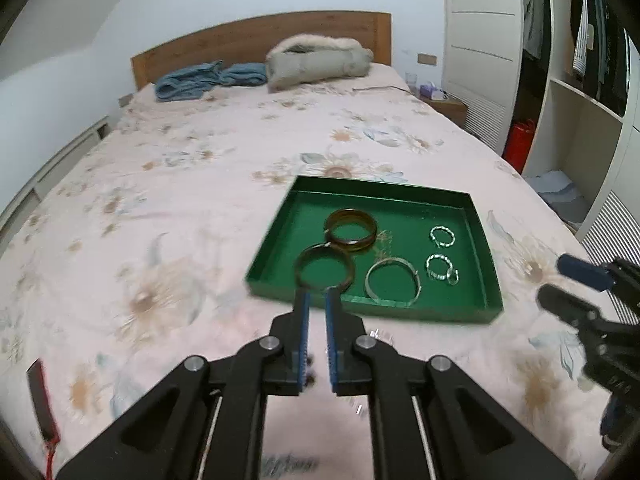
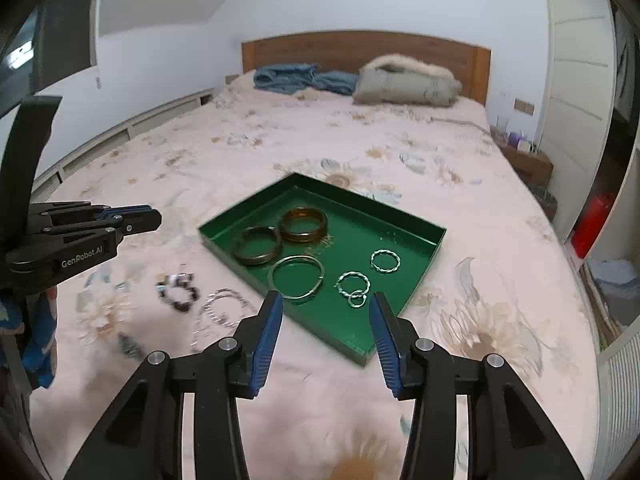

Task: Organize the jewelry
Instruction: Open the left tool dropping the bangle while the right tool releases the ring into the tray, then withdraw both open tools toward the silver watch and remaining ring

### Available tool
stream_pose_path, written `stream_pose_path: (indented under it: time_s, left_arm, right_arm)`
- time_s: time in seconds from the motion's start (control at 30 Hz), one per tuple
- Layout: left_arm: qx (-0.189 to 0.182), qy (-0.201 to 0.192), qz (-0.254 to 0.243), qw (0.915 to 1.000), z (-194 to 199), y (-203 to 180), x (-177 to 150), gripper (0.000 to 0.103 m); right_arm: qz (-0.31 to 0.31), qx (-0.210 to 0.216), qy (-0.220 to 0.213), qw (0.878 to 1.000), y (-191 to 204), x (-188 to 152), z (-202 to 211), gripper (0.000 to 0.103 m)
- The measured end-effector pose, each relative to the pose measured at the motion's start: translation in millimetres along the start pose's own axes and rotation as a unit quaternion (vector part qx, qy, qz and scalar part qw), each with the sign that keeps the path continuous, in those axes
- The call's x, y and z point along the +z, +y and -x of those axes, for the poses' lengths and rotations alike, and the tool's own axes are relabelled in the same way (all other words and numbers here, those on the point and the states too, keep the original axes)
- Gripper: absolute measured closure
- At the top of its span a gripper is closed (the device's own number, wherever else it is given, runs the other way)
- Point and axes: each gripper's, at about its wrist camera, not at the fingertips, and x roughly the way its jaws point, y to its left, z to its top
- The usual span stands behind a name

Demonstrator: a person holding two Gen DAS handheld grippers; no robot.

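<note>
A green tray (image 1: 276,256) (image 2: 416,280) lies on the bed. In it are two brown bangles (image 1: 352,230) (image 2: 303,224), a silver bangle (image 1: 393,282) (image 2: 297,277) and small silver rings (image 1: 442,237) (image 2: 385,261). The nearer brown bangle (image 1: 324,269) (image 2: 257,245) lies in the tray's left corner. My left gripper (image 1: 316,296) (image 2: 148,218) is narrowly open and empty, back from the tray. My right gripper (image 2: 326,304) (image 1: 560,280) is open and empty over the tray's near edge. A dark beaded bracelet (image 2: 178,290) and a silver chain bracelet (image 2: 224,308) lie on the bed left of the tray.
The bed (image 1: 180,184) has a pink floral sheet. Blue clothes (image 1: 208,80) and a fur-trimmed coat (image 1: 320,60) lie by the wooden headboard. A wardrobe (image 1: 580,80) stands to the right. A red and black object (image 1: 42,404) lies at the bed's near left.
</note>
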Motion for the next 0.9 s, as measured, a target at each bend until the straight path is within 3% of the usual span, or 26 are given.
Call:
stream_pose_path:
  time_s: [0.03, 0.13, 0.33, 0.6, 0.9]
  left_arm:
    - [0.009, -0.006, 0.002, 0.9999, 14, 3, -6, 0.078]
    - [0.031, -0.026, -0.001, 0.9992, 48, 8, -21, 0.067]
    - [0.052, -0.065, -0.008, 0.9965, 113, 13, -54, 0.065]
    - [0.048, -0.108, -0.014, 0.9929, 183, 14, -93, 0.064]
    - [0.036, -0.132, -0.02, 0.9903, 227, 13, -128, 0.062]
  right_arm:
    - [0.002, -0.001, -0.005, 1.0, 5, -2, 12, 0.056]
    - [0.006, 0.001, -0.018, 1.0, 17, -10, 44, 0.053]
    - [0.017, 0.002, -0.036, 0.999, 47, -34, 101, 0.047]
    - [0.019, 0.006, -0.048, 0.999, 79, -67, 151, 0.047]
    - [0.017, 0.0, -0.059, 0.998, 101, -94, 194, 0.047]
